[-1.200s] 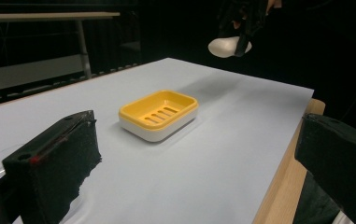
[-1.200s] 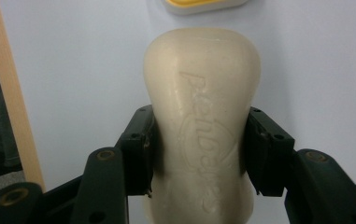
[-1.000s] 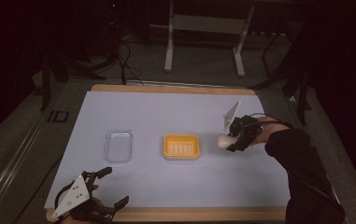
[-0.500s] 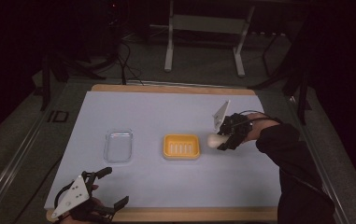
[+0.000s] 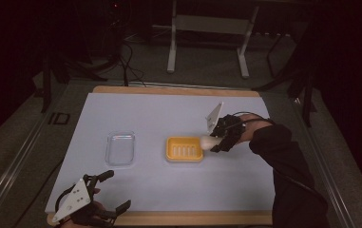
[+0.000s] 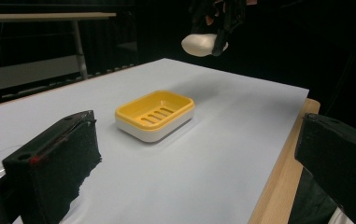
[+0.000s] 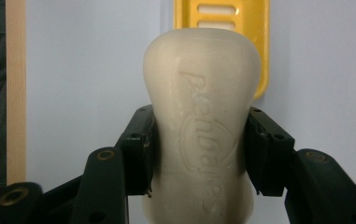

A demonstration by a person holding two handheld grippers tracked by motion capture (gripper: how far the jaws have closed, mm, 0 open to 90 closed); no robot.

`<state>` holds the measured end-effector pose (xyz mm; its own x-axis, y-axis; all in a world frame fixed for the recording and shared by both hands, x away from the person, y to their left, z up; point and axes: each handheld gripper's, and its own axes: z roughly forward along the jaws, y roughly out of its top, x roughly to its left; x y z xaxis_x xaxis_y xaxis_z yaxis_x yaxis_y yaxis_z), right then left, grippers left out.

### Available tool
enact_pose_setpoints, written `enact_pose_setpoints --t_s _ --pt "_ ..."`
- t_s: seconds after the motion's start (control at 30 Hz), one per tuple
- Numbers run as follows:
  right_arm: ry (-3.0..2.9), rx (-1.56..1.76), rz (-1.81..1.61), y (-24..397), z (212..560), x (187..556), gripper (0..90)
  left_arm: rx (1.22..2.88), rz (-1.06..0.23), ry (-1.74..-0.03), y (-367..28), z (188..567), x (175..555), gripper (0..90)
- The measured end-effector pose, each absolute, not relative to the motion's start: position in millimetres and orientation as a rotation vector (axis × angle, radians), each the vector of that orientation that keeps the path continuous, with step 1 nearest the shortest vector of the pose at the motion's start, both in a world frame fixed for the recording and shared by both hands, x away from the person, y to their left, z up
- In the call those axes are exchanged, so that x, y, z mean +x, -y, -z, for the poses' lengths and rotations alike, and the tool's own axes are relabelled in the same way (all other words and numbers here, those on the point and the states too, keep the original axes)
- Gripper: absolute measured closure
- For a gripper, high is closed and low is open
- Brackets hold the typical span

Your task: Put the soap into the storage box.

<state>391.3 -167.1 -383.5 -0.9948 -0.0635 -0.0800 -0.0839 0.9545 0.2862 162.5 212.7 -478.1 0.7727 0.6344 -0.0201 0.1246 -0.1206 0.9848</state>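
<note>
While the right gripper (image 5: 215, 144) clamps its two black jaws on the waist of the cream-white, rounded bar of soap (image 7: 201, 126), the bar hangs in the air just past the near end of the yellow, slotted plastic soap dish with a white base (image 5: 184, 148), which lies ahead of and below the jaws. The pinch sits on the bar's narrowest part, with a bulging end sticking out beyond the fingertips, so a slick bar could, I judge, squirt forward or twist in the grip if the hand tilts or jolts. Released from this height, it would likely bounce off the dish's rim onto the pale blue table mat (image 5: 169, 114), or knock the light dish sideways, since nothing holds the dish down. Lowered off-centre, it might land half on the rim and tip out. The left gripper (image 5: 113, 192) rests well back from the dish near the table's front edge, jaws spread wide and empty, too far off to steady anything. A clear, shallow plastic tray (image 5: 120, 148) lies beyond the dish from the right gripper.
</note>
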Motion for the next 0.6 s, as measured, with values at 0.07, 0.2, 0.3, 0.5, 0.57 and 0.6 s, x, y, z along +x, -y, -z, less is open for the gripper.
enact_pose_setpoints --t_s 0.07,0.2,0.3,0.5,0.57,0.6 --pt "-3.032 -0.128 -0.452 163 383 392 49.5 1.660 -0.483 -0.611 -213 478 162 0.1" --pt "-3.028 -0.170 -0.459 154 383 392 49.6 1.657 -0.481 -0.611 -213 478 162 0.1" --pt "-3.025 -0.190 -0.470 147 382 393 49.6 1.655 -0.480 -0.611 -213 478 162 0.1" --pt "-3.018 -0.211 -0.492 133 383 396 49.6 1.655 -0.481 -0.610 -214 478 162 0.1" --pt "-3.021 -0.221 -0.498 129 385 397 49.6 1.653 -0.481 -0.611 -214 478 161 0.1" --pt "-3.020 -0.226 -0.494 127 385 397 49.6 1.652 -0.480 -0.612 -215 478 161 0.1"
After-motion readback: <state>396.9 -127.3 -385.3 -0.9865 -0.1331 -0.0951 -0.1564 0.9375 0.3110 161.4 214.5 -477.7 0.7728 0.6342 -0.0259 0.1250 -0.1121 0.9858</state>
